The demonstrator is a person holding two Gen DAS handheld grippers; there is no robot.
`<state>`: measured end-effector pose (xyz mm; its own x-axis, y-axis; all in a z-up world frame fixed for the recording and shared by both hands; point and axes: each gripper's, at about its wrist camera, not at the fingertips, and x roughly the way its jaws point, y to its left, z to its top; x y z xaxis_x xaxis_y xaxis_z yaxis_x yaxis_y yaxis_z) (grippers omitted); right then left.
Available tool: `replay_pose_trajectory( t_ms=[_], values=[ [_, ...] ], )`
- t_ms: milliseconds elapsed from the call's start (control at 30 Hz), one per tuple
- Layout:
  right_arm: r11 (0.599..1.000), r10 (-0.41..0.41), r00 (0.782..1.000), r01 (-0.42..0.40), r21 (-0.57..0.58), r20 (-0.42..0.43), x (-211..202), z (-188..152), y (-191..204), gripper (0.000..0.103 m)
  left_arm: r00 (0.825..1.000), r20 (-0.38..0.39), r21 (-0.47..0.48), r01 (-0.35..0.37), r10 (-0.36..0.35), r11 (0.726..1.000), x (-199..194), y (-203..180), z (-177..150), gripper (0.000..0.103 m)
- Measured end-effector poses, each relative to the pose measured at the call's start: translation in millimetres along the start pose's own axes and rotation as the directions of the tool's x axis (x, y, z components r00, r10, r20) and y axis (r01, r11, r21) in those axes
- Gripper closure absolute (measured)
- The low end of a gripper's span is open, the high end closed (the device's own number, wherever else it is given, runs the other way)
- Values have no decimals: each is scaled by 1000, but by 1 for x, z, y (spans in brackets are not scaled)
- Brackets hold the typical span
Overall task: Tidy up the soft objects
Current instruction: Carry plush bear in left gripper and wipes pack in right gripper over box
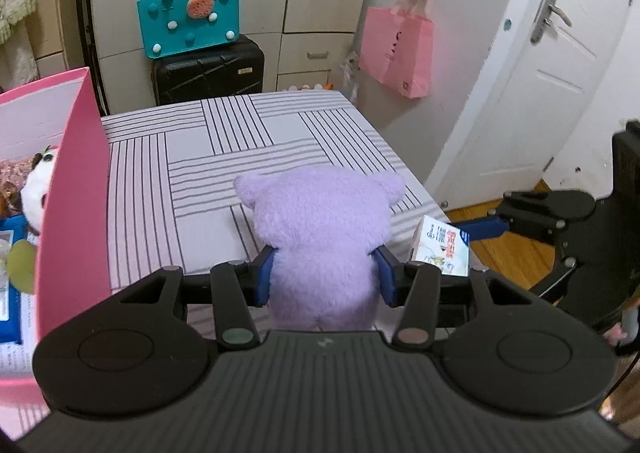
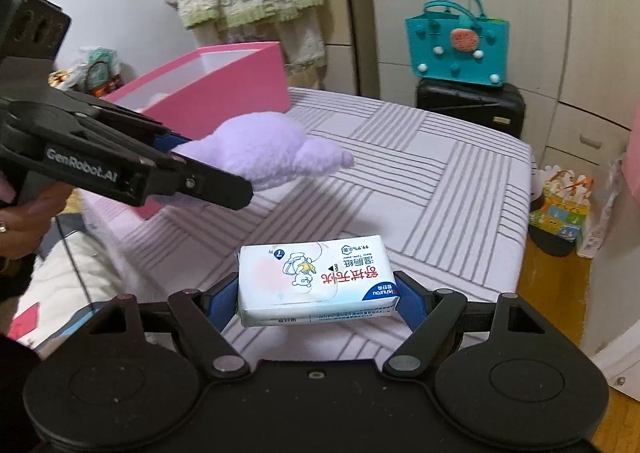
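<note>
The left hand-held gripper [image 1: 326,273], nearest the lens, is closed partway with its blue pads pressed into the flanks of a purple plush bear [image 1: 320,229], held clear above the bed [image 1: 224,157]. The bear's long axis runs along the fingers, its eared head pointing away from the camera toward the far edge of the bed; its back faces the lens. The fur is pale lilac, short and fuzzy, with two rounded ears.

Just right of the bear, the right hand-held gripper [image 2: 316,293] stands wide, its blue pads clamped on the short ends of a pack of wet wipes [image 2: 314,279], also lifted off the bed. The pack's long axis lies crosswise between the fingers; its printed face is up, white and pale blue with red characters and a cartoon figure.

Left of the bear stands an open pink box [image 1: 76,189] holding a panda plush [image 1: 38,189] and a blue pack. The bed wears a lilac sheet with blocks of grey stripes. Beyond the bear, a teal felt tote [image 1: 188,17] sits on a black suitcase [image 1: 208,69] against pale wardrobes; to the bear's right a pink paper bag [image 1: 398,49] hangs on the wall beside a white door [image 1: 532,65], over wooden flooring.
</note>
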<state>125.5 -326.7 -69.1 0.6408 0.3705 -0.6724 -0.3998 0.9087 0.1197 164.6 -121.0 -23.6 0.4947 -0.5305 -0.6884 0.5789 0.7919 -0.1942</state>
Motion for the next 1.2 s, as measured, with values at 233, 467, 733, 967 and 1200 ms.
replay_pose_trajectory(
  t_ms=[233,467,733,967,1200],
  values=[
    [997,72,997,-74,-29,-42,-19,5,15,20,999,-27,-8,34,-35,999,-28,3,-9,54],
    [989,110,992,-115,-88,-61,-31,11,40,20,995,-38,-54,88,-90,995,-57,15,-18,54],
    [974,178,981,-187,-125,-74,-39,26,72,20,997,12,-85,74,-73,994,-103,32,-30,54],
    [961,225,972,-232,-153,-66,-39,44,95,20,996,87,-105,15,-6,994,-142,58,-30,54],
    [953,245,969,-249,-170,-44,-33,68,110,20,993,101,-120,-56,68,991,-162,89,-19,54]
  ],
)
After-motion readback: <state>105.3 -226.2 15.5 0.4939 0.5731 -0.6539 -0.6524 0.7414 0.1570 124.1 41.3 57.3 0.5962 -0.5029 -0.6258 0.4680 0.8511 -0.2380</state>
